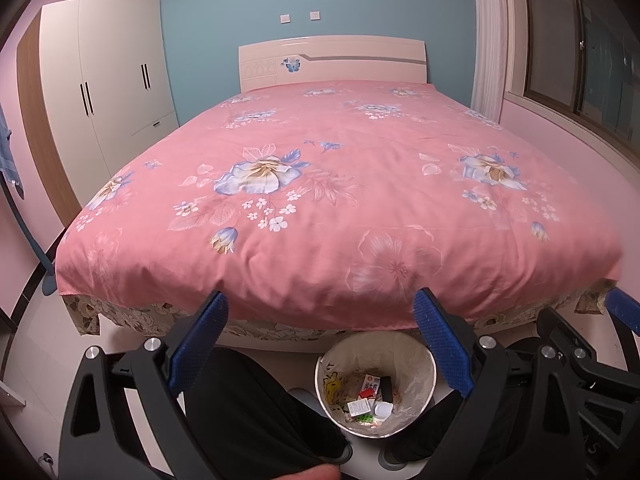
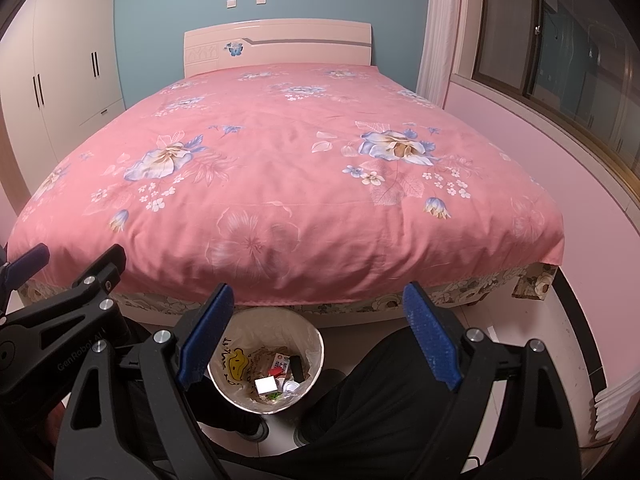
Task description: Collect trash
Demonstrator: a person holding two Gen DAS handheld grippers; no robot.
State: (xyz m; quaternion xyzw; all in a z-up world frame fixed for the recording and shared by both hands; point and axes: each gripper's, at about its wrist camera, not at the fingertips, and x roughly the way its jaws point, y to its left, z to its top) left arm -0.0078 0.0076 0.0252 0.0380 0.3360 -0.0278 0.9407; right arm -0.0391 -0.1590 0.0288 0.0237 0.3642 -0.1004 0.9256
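A white waste bin stands on the floor at the foot of the bed, between a person's legs. Inside lie small boxes, a black item, a white cap and scraps of paper. My left gripper is held above the bin, open, nothing between its blue pads. My right gripper hangs open beside it, also with nothing between its pads. Each gripper shows at the edge of the other's view, the right gripper and the left gripper.
A large bed with a pink floral cover fills the middle, its headboard against a blue wall. A white wardrobe stands left, a window right. The person's dark trouser legs flank the bin on the tiled floor.
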